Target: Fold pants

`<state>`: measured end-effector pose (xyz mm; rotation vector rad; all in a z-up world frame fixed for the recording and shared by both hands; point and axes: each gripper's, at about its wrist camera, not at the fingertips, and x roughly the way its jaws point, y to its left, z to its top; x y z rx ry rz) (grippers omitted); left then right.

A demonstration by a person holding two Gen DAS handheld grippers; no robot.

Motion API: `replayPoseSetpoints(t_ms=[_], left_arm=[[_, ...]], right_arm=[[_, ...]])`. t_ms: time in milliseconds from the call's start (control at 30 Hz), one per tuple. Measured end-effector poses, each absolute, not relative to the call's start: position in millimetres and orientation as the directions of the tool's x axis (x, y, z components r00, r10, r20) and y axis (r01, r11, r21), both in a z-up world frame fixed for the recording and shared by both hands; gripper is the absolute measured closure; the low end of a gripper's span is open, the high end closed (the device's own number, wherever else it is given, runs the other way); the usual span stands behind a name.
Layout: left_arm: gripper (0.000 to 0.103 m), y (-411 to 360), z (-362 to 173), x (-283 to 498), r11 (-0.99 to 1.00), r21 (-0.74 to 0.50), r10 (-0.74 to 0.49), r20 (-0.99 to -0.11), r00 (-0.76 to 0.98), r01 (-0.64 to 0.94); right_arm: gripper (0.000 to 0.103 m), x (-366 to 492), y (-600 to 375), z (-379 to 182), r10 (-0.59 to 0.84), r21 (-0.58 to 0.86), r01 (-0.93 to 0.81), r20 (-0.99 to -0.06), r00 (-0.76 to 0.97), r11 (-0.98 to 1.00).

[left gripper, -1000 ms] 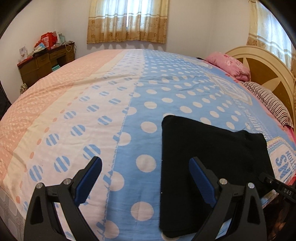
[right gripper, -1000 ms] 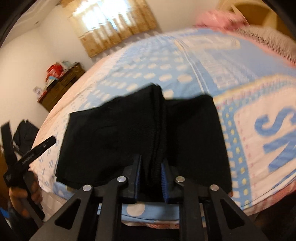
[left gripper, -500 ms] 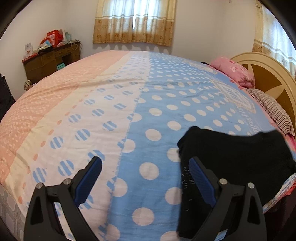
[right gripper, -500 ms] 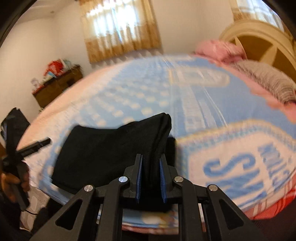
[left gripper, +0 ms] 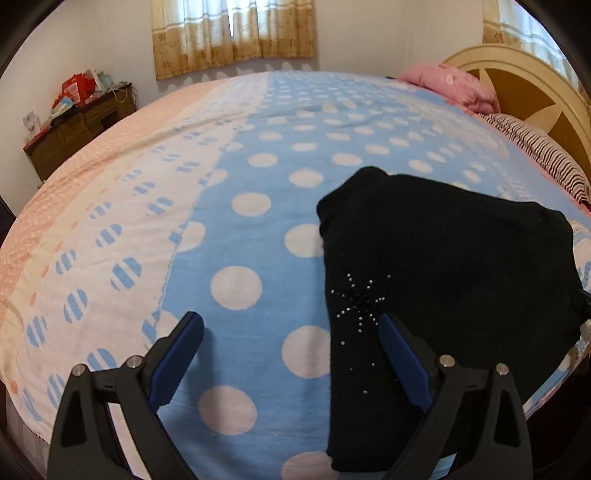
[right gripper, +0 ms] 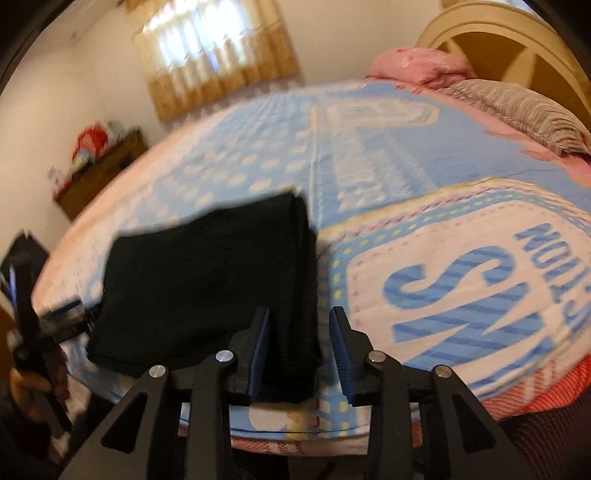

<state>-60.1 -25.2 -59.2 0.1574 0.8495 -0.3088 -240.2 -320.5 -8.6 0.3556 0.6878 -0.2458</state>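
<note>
So the black pants (left gripper: pixel 443 266) lie folded into a flat bundle on the bed cover (left gripper: pixel 258 177), in the lower right of the left wrist view. A little star of shiny dots shows on the cloth, just left of the right-side finger.

The left gripper (left gripper: pixel 291 354) comes in from the bottom of the frame w/ its jaws spread wide and nothing between them. One blue pad (left gripper: pixel 177 354) sits over the blue-and-white dots at lower left; the other is over the edge of the pants (I can't tell if it touches the cloth). It points flat across the bed toward the curtains (left gripper: pixel 232 33) at the top.

In the right wrist view (blurry pic) the right gripper (right gripper: pixel 301 350) sits at bottom center, jaws parted. The folded right edge of the pants (right gripper: pixel 207 280) lies between them, against the left pad, w/ a gap to the other pad, so it isn't squeezing the cloth.

At the far left of that view the left gripper (right gripper: pixel 62 317) shows too, by the pants' left edge.

A pink pillow (left gripper: pixel 450 85) and a striped pillow (left gripper: pixel 535 155) lie at upper right, by the headboard (left gripper: pixel 532 85). A brown dresser (left gripper: pixel 77 129) stands at upper left.
</note>
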Motion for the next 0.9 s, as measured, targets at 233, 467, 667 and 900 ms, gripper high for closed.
replayPoseSetpoints(t_ms=[233,467,667,900], left_arm=[[0.004,-20.6,-32.8,-63.9,0.946,0.047,-0.193,-0.712,0.675,0.321],[0.004,-61.0,-18.4,-66.7,0.906,0.042,-0.282,-0.682,0.675,0.422],[0.004,-97.6,-46.5,-68.0,0.873,0.144,-0.215,-0.743,0.634,0.465],[0.0,-91.6,-47.6,-67.4,0.889,0.095,-0.229,-0.754,0.616,0.448]], right_arm=[[0.068,-218.6,-301.6,22.4,-0.119,0.179,0.264,-0.57,0.813,0.948],[0.068,-150.5,-298.1,-12.8,-0.069,0.192,0.244,-0.637,0.768,0.951],[0.068,-130.0,-307.6,-29.1,-0.082,0.219,0.289,-0.649,0.757,0.932],[0.068,-172.9,-309.1,-1.5,-0.059,0.271,0.254,-0.566,0.822,0.928]])
